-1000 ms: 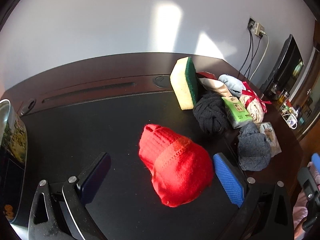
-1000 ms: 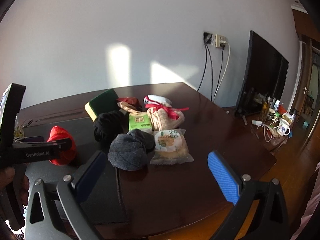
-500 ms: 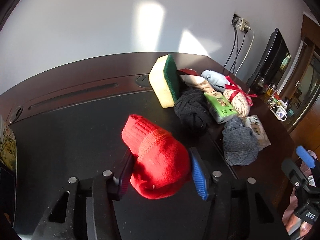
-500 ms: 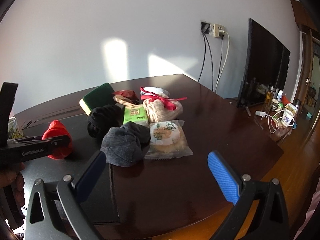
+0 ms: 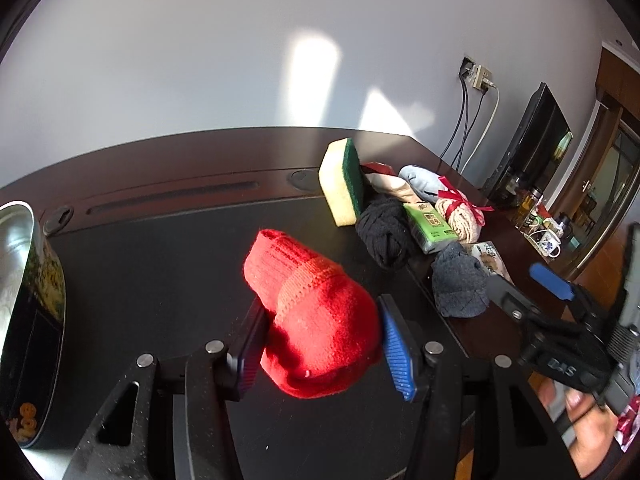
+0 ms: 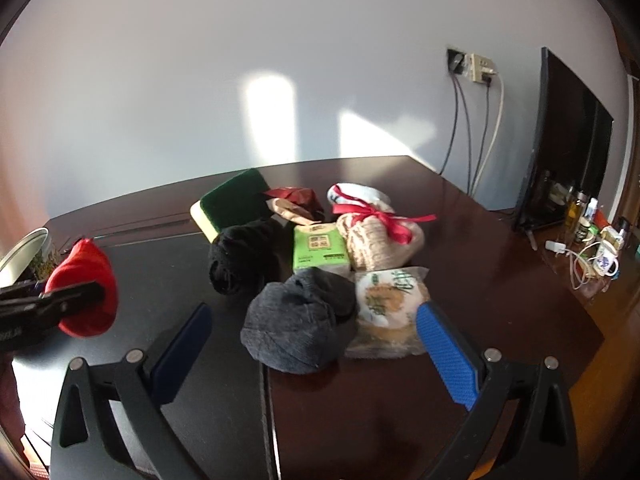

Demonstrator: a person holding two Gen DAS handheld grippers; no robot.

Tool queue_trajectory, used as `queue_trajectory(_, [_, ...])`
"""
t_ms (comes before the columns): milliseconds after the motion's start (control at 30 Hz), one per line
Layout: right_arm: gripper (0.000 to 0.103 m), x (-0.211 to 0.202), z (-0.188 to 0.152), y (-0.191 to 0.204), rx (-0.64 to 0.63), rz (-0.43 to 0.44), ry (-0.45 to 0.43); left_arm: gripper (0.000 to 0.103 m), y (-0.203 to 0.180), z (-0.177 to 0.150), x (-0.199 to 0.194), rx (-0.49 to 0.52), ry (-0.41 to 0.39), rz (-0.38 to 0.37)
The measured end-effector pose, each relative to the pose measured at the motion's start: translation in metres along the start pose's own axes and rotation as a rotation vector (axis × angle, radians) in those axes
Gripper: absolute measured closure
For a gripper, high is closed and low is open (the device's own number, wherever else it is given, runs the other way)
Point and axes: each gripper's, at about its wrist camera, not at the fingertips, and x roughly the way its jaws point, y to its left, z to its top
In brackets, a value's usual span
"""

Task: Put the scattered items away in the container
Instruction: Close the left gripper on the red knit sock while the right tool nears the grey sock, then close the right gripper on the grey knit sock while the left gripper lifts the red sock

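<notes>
My left gripper (image 5: 320, 306) is shut on a red sock bundle (image 5: 316, 316), both pads pressing its sides; it hangs just above the black mat (image 5: 160, 280). The same red sock bundle (image 6: 86, 288) shows at the left in the right wrist view. A metal tin (image 5: 24, 280), the container, stands at the far left. My right gripper (image 6: 316, 312) is open, its fingers either side of a grey sock bundle (image 6: 300, 328) and a snack packet (image 6: 388, 304), touching neither. Behind lie a black sock bundle (image 6: 240, 256), a green pack (image 6: 320, 248), a yellow-green sponge (image 6: 236, 204) and a beige knitted bundle (image 6: 380, 240) tied with red ribbon.
A brown-and-red packet (image 6: 296, 204) and a pale blue cloth (image 5: 420, 178) lie at the back of the pile. A monitor (image 6: 568, 152), bottles and a mug (image 6: 606, 262) with cables stand at the far right. The dark table's edge (image 6: 580, 360) runs close on the right.
The left jaws went from wide open to shut on the red sock bundle, which then rose a little. The right gripper moved in closer to the grey sock bundle, still open.
</notes>
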Motion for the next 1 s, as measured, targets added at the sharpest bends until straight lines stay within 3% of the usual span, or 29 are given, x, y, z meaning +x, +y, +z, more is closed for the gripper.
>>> queue_trajectory(200, [0.001,0.023,-0.001,0.013,-0.05,-0.016,0.06,0.047,0.003,0.0,-0.006,-0.003,-0.019,-0.009])
queue_trajectory(333, [0.013,0.037,-0.001,0.015,-0.065,-0.05,0.113,0.047,0.004,0.001,-0.01,0.003,-0.033,-0.014])
queue_trajectory(600, [0.022,0.059,0.0,0.016,-0.11,-0.108,0.204,0.047,0.011,0.001,-0.012,-0.012,-0.036,-0.032])
queue_trajectory(700, [0.041,0.059,-0.001,0.016,-0.114,-0.113,0.205,0.047,0.014,0.001,-0.017,-0.018,-0.046,-0.032])
queue_trajectory(1000, [0.05,0.043,0.0,0.01,-0.071,-0.084,0.15,0.047,0.022,0.001,-0.037,-0.024,-0.077,-0.026])
